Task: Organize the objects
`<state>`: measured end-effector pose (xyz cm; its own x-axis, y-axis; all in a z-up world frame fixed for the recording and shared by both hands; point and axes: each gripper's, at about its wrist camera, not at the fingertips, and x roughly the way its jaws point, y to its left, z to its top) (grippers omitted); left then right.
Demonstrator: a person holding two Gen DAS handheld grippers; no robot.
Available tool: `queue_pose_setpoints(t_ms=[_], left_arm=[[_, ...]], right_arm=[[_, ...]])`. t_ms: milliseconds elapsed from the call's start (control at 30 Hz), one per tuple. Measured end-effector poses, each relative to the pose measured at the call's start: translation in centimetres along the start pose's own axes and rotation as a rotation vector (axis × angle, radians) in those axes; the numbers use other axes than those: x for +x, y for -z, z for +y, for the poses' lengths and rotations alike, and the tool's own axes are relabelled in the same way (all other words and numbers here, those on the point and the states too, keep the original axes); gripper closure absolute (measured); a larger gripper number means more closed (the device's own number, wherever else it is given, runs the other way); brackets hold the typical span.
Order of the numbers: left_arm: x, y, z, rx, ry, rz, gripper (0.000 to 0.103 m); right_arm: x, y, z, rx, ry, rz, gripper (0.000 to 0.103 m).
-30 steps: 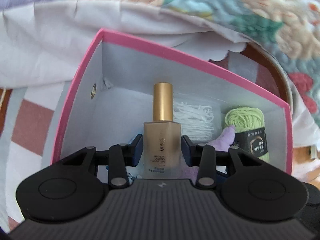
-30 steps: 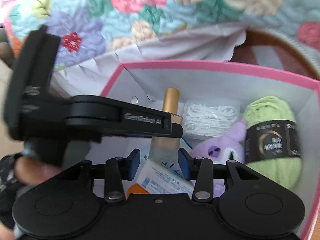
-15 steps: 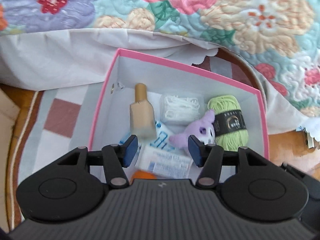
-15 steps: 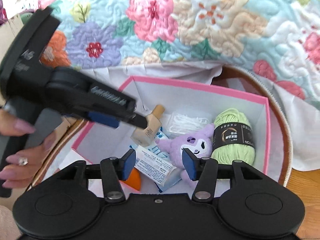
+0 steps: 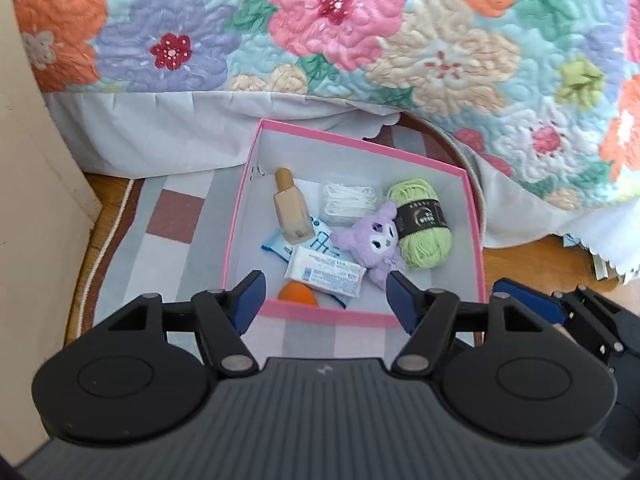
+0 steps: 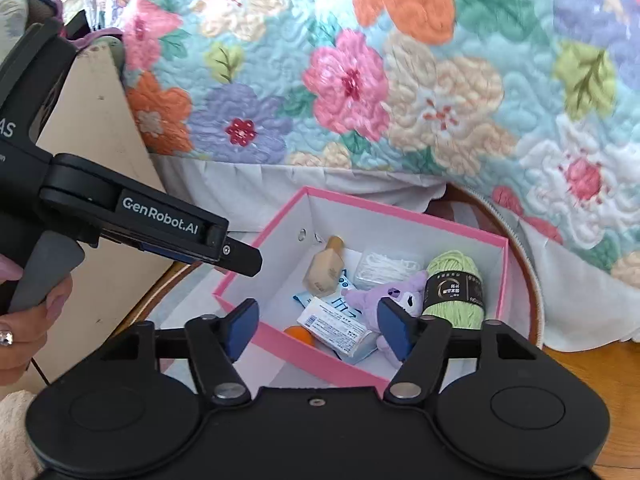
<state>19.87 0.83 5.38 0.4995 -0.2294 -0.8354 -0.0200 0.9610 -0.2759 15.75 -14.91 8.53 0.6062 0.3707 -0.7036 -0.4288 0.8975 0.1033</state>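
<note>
So both grippers were up above the pink box (image 5: 474,236) and neither had anything in it. The left gripper (image 5: 322,300) had its jaws spreading apart with just air between them, same story for the right gripper (image 6: 314,326). Everything sat down in the box: the foundation bottle (image 5: 291,210) lay tipped toward the back-left corner, gold cap pointing away from the jaws, so its long axis ran roughly front to back. Beside it was a clear case of floss picks (image 5: 350,200), then the purple plush (image 5: 374,242) touching the green yarn skein (image 5: 422,224) on the right. A white wipes packet (image 5: 326,274) and an orange sponge (image 5: 298,292) sat nearest the front wall. My guess was the sorting looked about done, since I couldn't spot anything loose on the striped rug (image 5: 172,248).
</note>
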Motion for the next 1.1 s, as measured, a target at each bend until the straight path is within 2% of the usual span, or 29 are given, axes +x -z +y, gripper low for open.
queue_pose_setpoints(t_ms=[67,233,533,633,967,1100], left_arm=[[-1.4,0.5,-0.3,0.006,0.003,-0.008,0.034],[-4.4,2.0,-0.6,0.001,-0.014,-0.025,0.026],[-7.4,5.2,-0.7,0.046,-0.048,-0.031,0.023],[-7.9,6.1,-0.7,0.058,-0.054,-0.034,0.020],[-7.4,7.7,-0.4,0.082,-0.088,0.005,0.020],[-7.1,8.5,0.1,0.078,-0.096,0.019,0.020]], right_arm=[[-1.3,0.0,0.3,-0.005,0.007,-0.001,0.029],[-4.3,0.5,0.6,0.013,0.021,-0.011,0.019],[-7.9,2.4,0.6,0.040,0.055,-0.029,0.019],[-8.3,3.1,0.5,0.053,0.068,-0.025,0.019],[-8.0,5.7,-0.4,0.111,0.116,0.003,0.019],[-7.3,6.8,-0.6,0.129,0.125,0.042,0.019]])
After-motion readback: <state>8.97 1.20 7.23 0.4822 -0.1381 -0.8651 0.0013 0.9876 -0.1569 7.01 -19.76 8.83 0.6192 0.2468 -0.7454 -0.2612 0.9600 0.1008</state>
